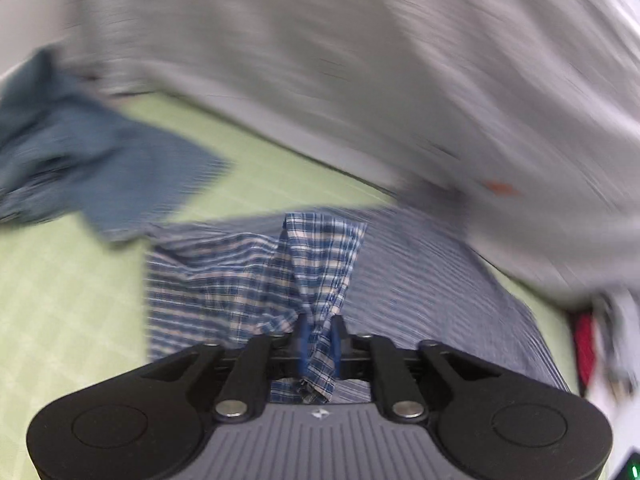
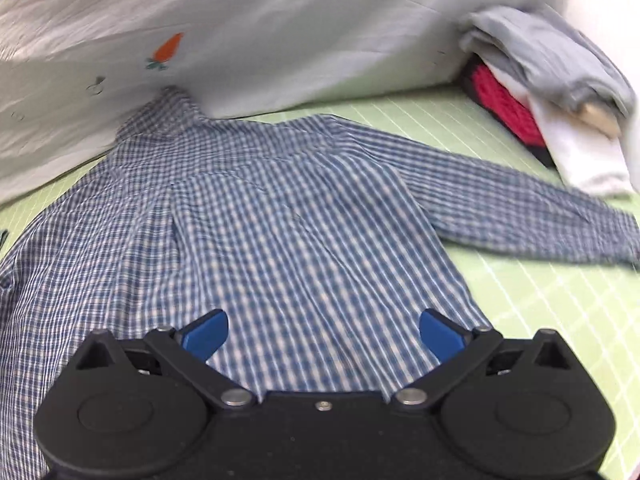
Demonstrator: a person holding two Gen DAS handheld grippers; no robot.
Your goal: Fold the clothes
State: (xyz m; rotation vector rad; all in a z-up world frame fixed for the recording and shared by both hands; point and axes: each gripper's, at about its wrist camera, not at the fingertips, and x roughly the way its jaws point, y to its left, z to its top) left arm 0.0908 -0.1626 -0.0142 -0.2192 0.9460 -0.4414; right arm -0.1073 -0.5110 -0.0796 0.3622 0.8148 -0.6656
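A blue and white checked shirt lies spread flat on the green mat, collar toward the far side, one sleeve stretched out to the right. My right gripper hovers above the shirt's lower body, jaws wide open with nothing between the blue pads. In the left wrist view my left gripper is shut on a bunched fold of the checked shirt, which rises from the jaws and is lifted off the mat. That view is heavily blurred.
A pale bedsheet with small orange prints drapes down along the far side. Folded clothes, grey, white and red, are stacked at the right. A crumpled blue garment lies on the mat at the left.
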